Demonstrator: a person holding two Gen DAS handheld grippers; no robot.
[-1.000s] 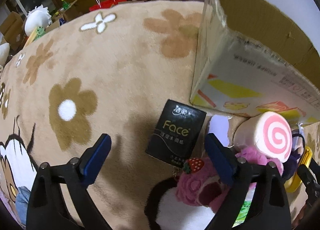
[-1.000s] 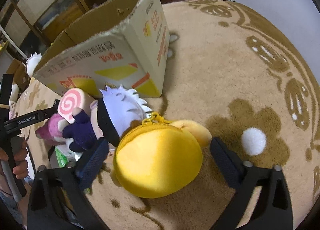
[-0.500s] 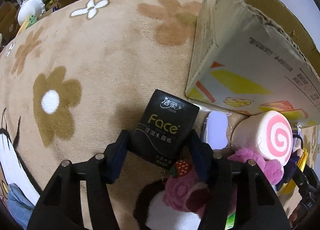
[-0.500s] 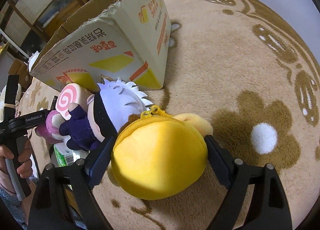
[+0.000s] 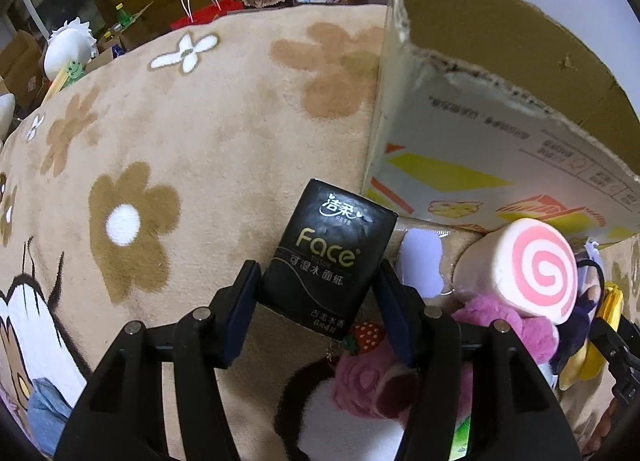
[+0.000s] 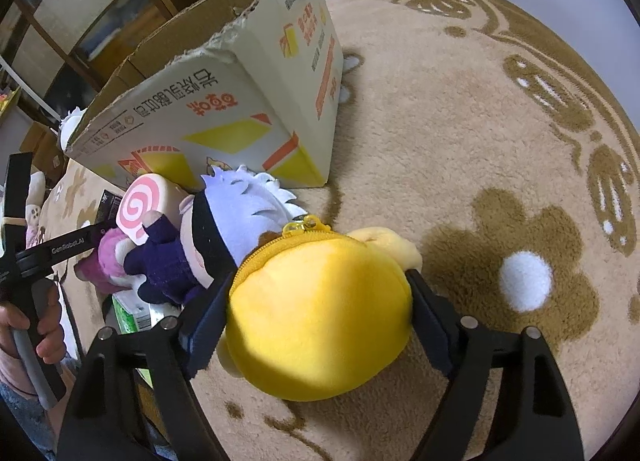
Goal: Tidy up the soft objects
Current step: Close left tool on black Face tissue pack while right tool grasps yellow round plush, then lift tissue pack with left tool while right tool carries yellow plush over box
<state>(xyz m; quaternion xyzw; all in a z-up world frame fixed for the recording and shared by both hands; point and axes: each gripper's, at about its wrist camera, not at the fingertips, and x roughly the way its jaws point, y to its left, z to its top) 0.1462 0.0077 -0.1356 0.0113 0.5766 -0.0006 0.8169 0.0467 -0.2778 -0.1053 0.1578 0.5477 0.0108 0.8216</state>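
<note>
A black "Face" tissue pack lies on the beige flower rug, and my left gripper is shut on its lower half, a pad against each side. In the right wrist view a yellow zip plush pouch sits between the fingers of my right gripper. Its jaws are closing and both pads touch the pouch's sides. Between the two lie a pink-swirl roll plush, a pink plush with a strawberry and a white-haired doll in purple.
An open cardboard box stands just behind the pile, its near wall torn. A green packet lies under the doll. A hand holds the left gripper's handle. A red bag, a white plush and furniture line the rug's far edge.
My left gripper went from wide open beside the tissue pack to shut on it. My right gripper's fingers closed in from either side until they touch the yellow pouch.
</note>
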